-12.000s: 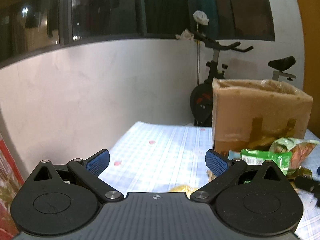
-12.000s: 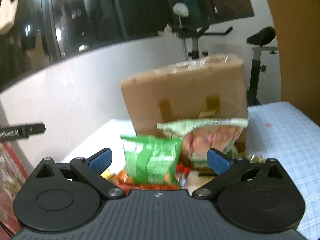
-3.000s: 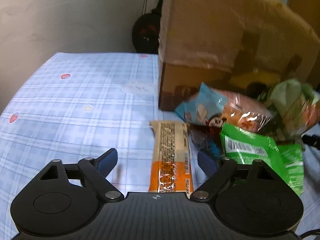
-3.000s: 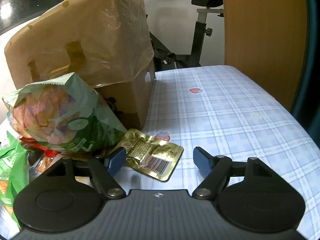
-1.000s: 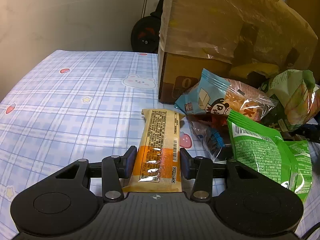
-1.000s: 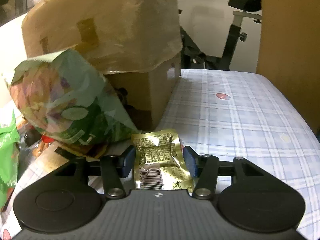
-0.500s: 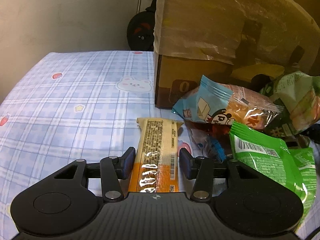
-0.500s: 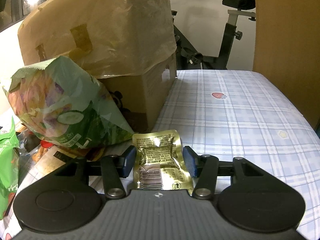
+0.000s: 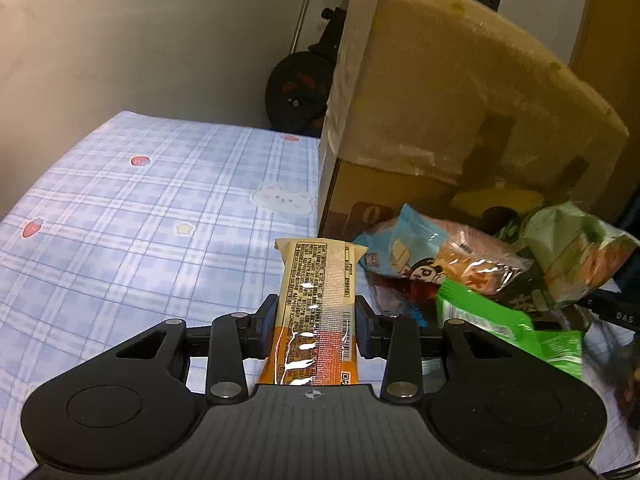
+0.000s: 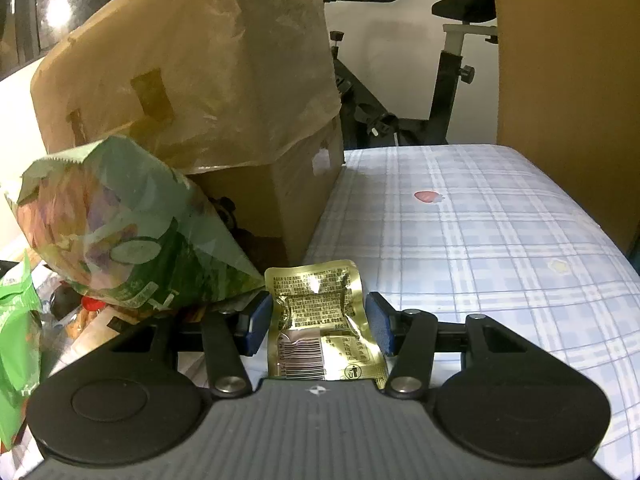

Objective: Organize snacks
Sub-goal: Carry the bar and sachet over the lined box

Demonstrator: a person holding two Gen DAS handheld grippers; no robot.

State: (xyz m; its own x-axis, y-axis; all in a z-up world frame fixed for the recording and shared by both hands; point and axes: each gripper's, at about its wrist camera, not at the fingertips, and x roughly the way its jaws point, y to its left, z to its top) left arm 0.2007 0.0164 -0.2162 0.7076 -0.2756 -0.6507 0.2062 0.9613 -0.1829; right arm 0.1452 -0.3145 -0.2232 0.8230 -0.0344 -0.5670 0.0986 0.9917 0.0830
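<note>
My left gripper is shut on a long yellow-and-orange snack bar, pads pressing both of its sides; the bar's far end is raised off the blue plaid cloth. In the right wrist view my right gripper is shut on a crinkled gold foil packet with a barcode. A tall cardboard box draped in brown plastic stands just behind both. Between the grippers lie a blue snack bag, a green packet and a large green chips bag.
The plaid cloth stretches out to the right of the box and to the left of the bar. An exercise bike stands behind the table, and a wooden panel rises at the far right edge.
The left jaws have closed tighter on the snack bar and lifted it slightly, so the box now looms higher in view. The right gripper still holds the gold packet in place.
</note>
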